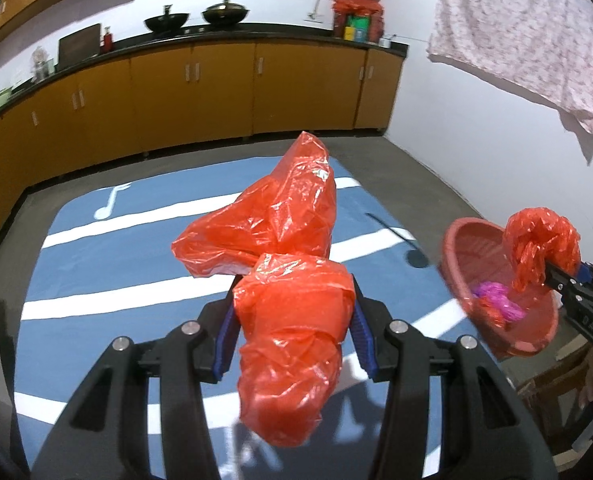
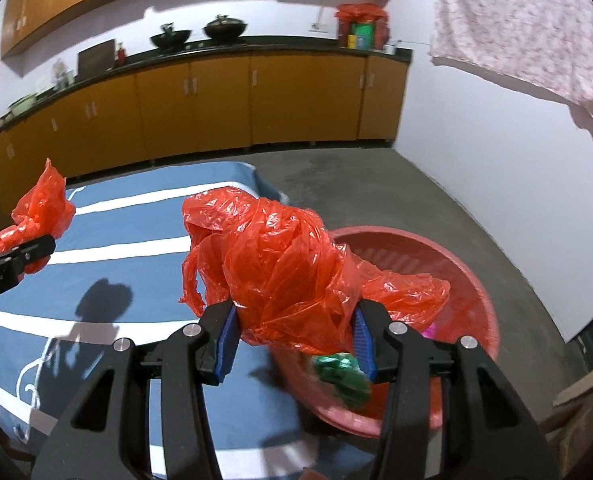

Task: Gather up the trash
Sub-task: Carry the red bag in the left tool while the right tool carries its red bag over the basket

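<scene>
Two crumpled red plastic bags are held up off the blue striped cloth, one in each gripper. The left gripper (image 1: 294,320) is clamped on the first red bag (image 1: 280,240), its blue pads (image 1: 362,332) pressing the bunched middle while loose ends billow above and hang below the jaws; in the right wrist view this same bag (image 2: 40,208) shows at the left edge, above the blue cloth (image 2: 136,240). The right gripper (image 2: 296,336) is clamped on the second red bag (image 2: 272,264), which bulges up over its fingers and trails to the right over the pink basket (image 2: 476,280). From the left wrist view the second bag (image 1: 540,240) sits at the basket's (image 1: 468,248) far rim, just above its opening.

Inside the basket lie a purple wad (image 1: 496,294) and a green scrap (image 2: 342,376), the green one blurred. The basket is just beside the right edge of the blue cloth (image 1: 116,264), which carries white stripes and a white music note (image 1: 110,204).

Beyond the cloth, grey floor (image 2: 376,184) runs to yellow cabinets (image 1: 192,88) under a dark counter (image 1: 232,34) bearing two black woks (image 1: 166,22). A floral cloth (image 1: 524,32) hangs at the right wall
</scene>
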Action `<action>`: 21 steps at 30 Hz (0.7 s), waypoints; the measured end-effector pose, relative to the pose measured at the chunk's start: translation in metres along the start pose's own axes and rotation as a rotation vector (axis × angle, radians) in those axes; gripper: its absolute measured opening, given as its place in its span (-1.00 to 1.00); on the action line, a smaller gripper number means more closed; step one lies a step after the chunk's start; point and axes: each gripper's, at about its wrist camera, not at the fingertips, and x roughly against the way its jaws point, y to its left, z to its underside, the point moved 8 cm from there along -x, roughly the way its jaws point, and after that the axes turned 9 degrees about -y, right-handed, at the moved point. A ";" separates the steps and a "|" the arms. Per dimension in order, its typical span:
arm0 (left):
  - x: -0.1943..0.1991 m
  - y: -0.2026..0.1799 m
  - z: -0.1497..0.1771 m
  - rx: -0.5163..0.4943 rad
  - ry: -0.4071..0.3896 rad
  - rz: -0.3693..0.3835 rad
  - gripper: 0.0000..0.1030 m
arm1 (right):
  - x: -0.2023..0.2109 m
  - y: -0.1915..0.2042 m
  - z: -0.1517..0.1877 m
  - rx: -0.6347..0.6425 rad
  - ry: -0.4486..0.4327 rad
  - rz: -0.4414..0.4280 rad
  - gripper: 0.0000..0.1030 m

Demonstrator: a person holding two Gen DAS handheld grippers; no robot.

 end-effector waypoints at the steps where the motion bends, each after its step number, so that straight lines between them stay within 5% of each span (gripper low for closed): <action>1: 0.000 -0.009 0.000 -0.007 -0.001 0.011 -0.07 | 0.002 -0.005 0.001 -0.008 -0.001 0.008 -0.06; 21: -0.012 -0.143 0.005 -0.105 0.014 0.218 -0.07 | 0.015 -0.090 0.021 -0.154 -0.012 0.144 -0.06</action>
